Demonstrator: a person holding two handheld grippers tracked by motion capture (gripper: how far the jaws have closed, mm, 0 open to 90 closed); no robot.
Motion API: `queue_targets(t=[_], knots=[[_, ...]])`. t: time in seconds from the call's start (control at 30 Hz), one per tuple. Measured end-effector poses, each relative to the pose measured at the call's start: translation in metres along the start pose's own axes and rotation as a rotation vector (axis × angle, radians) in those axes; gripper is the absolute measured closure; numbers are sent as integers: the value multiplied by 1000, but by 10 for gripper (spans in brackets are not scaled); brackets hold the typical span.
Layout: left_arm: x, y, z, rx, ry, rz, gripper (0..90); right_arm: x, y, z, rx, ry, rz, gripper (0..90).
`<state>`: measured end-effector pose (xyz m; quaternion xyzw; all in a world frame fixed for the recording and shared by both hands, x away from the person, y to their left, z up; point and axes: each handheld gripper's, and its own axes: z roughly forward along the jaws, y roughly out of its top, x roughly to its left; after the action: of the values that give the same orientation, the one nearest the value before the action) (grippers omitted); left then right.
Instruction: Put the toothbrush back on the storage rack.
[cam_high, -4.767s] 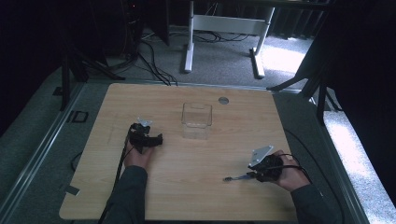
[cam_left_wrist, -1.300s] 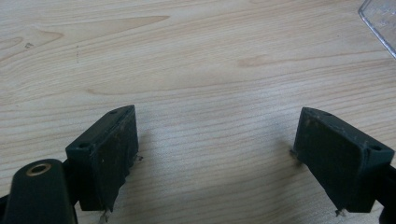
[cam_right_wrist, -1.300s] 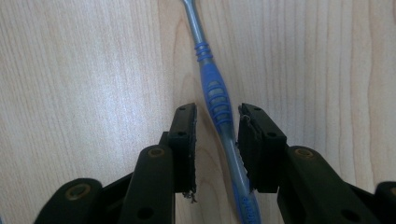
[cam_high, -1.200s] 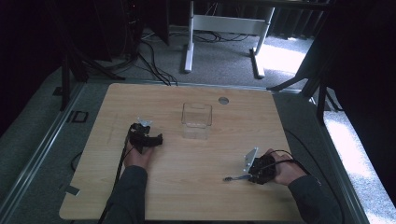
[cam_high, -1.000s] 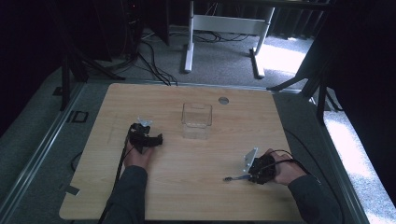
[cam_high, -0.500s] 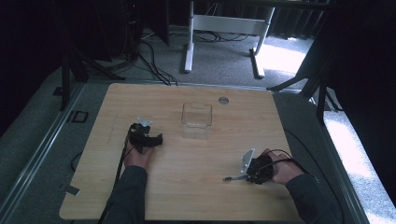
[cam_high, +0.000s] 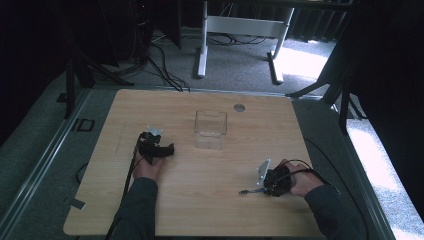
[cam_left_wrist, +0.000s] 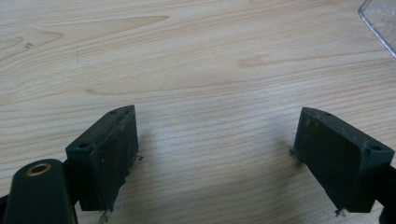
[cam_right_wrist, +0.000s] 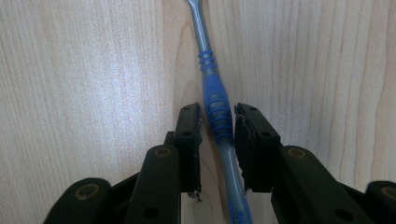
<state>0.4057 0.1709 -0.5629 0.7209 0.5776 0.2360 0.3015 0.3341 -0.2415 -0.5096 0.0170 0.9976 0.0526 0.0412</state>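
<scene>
Wide wooden table (cam_high: 200, 200) under the high camera, a clear box (cam_high: 210, 123) standing open near its middle, and both hands in play. Left gripper (cam_high: 161, 149) sits on the wood to the box's left, jaws spread wide with only bare grain between them in its own view (cam_left_wrist: 215, 154), the box's corner (cam_left_wrist: 380, 21) just peeking in at upper right. It's idle, holding nothing.

Action's on the right. Right gripper (cam_high: 265, 186) is low at the near right of the table, well apart from the box, and the toothbrush (cam_high: 248, 191) pokes out of it toward the left. Close in, the right gripper (cam_right_wrist: 217, 128) has its jaws nearly together around the brush (cam_right_wrist: 215, 105), right at the blue ribbed grip, with the brush lying flat on the wood. One pad looks to be touching, the other has a sliver of gap, so I'd call this a grip closing but not clamped.

To do it well: finish the squeeze square on that ribbed section, where it won't slip, keep the jaw tips just off the wood, then lift straight up before swinging toward the box
</scene>
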Motion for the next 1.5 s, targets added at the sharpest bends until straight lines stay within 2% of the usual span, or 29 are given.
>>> queue_targets(t=[0.63, 0.83, 0.93, 1.07, 1.17, 1.2, 1.23, 1.27, 1.3, 1.4, 1.43, 1.47, 1.5], knots=[[0, 0, 0, 0, 0, 0, 139, -1, 1, 6, 40, 25, -10, 749], [0, 0, 0, 0, 0, 0, 139, -3, 4, 7, 48, 52, -19, 783], [0, 0, 0, 0, 0, 0, 139, -4, 6, 7, 42, 79, 0, 788], [0, 0, 0, 0, 0, 0, 139, -4, 6, 4, 8, 81, 22, 789], [0, 0, 0, 0, 0, 0, 139, -3, 6, -5, -38, 53, 40, 789], [0, 0, 0, 0, 0, 0, 139, -3, 6, -5, -38, 53, 40, 789], [0, 0, 0, 0, 0, 0, 139, -2, 5, -10, -69, 42, 49, 789], [0, 0, 0, 0, 0, 0, 139, -2, 5, -10, -69, 42, 49, 789], [0, 0, 0, 0, 0, 0, 139, -2, 4, -15, -103, 37, 65, 789], [0, 0, 0, 0, 0, 0, 139, -2, 3, -17, -121, 33, 79, 790], [0, 0, 0, 0, 0, 0, 139, -2, 1, -19, -149, 30, 94, 789], [0, 0, 0, 0, 0, 0, 139, -2, 1, -19, -149, 30, 94, 789], [0, 0, 0, 0, 0, 0, 139, -2, -1, -21, -180, 25, 105, 789]])
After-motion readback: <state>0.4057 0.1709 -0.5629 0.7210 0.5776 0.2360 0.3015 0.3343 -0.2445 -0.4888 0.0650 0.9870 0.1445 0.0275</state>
